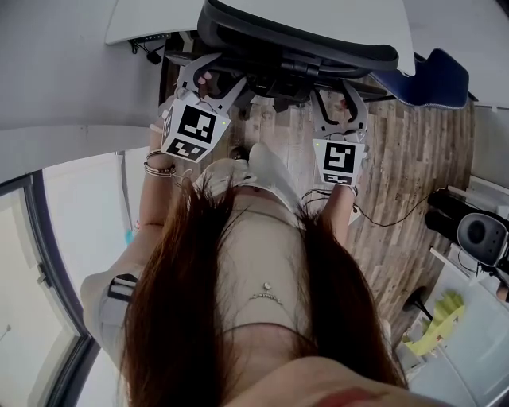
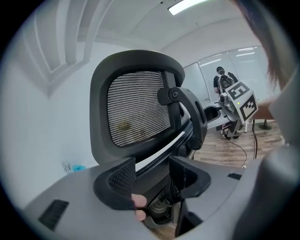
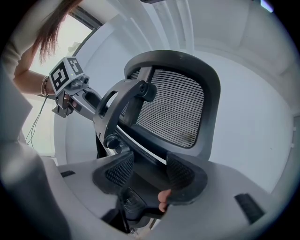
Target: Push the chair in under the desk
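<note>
A black mesh-backed office chair (image 1: pixel 302 40) stands in front of me, its seat side toward the white desk (image 1: pixel 151 17) at the top of the head view. My left gripper (image 1: pixel 208 79) is up against the left of the chair's back and stands open. My right gripper (image 1: pixel 339 105) is at the right of the back, also open. In the left gripper view the mesh back (image 2: pixel 138 110) rises just beyond the left gripper (image 2: pixel 152 180), whose jaws stand apart around the frame's lower edge. In the right gripper view the mesh back (image 3: pixel 171 108) likewise rises beyond the right gripper (image 3: pixel 145 173).
A blue seat (image 1: pixel 433 79) juts out right of the chair. A cable (image 1: pixel 398 215) trails over the wood floor toward black equipment (image 1: pixel 477 230). A yellow cloth (image 1: pixel 439 326) lies at lower right. A person (image 2: pixel 225 77) stands far off by a glass wall.
</note>
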Action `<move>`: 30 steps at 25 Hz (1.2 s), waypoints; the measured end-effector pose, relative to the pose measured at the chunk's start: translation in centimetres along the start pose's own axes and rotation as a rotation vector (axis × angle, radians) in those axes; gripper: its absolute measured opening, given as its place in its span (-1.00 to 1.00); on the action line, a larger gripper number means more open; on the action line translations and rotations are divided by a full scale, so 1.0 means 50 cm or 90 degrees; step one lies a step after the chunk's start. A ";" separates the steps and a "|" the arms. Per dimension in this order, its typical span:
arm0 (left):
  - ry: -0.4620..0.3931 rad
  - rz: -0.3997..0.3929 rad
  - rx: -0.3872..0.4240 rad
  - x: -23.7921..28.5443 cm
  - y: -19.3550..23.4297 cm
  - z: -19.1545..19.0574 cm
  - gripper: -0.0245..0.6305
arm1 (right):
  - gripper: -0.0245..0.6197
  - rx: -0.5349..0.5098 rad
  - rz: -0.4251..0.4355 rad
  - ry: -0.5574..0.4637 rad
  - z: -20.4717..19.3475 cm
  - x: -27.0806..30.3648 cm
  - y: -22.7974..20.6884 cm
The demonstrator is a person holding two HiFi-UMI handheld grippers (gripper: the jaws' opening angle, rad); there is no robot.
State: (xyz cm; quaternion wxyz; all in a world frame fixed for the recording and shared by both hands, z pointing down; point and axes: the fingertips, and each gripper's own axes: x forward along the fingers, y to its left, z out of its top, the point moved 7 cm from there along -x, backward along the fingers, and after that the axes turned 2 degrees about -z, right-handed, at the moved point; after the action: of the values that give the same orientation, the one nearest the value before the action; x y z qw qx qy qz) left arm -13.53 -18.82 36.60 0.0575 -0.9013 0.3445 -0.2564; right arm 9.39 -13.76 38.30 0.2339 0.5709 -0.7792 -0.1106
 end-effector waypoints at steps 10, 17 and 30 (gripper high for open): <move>0.021 0.023 -0.013 0.012 -0.006 -0.003 -0.25 | -0.21 -0.012 0.014 0.003 -0.009 0.011 -0.001; 0.029 0.029 -0.023 0.026 0.003 0.003 -0.25 | -0.21 -0.011 0.021 0.008 -0.007 0.029 -0.015; 0.045 0.035 -0.033 0.073 0.037 0.027 -0.25 | -0.21 -0.007 0.034 0.007 -0.006 0.085 -0.059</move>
State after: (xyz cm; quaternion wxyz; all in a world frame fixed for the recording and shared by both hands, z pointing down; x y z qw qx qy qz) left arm -11.63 -22.71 36.47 0.0284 -0.8830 0.3773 -0.2776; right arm 10.97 -18.67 38.27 0.2443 0.5494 -0.7921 -0.1057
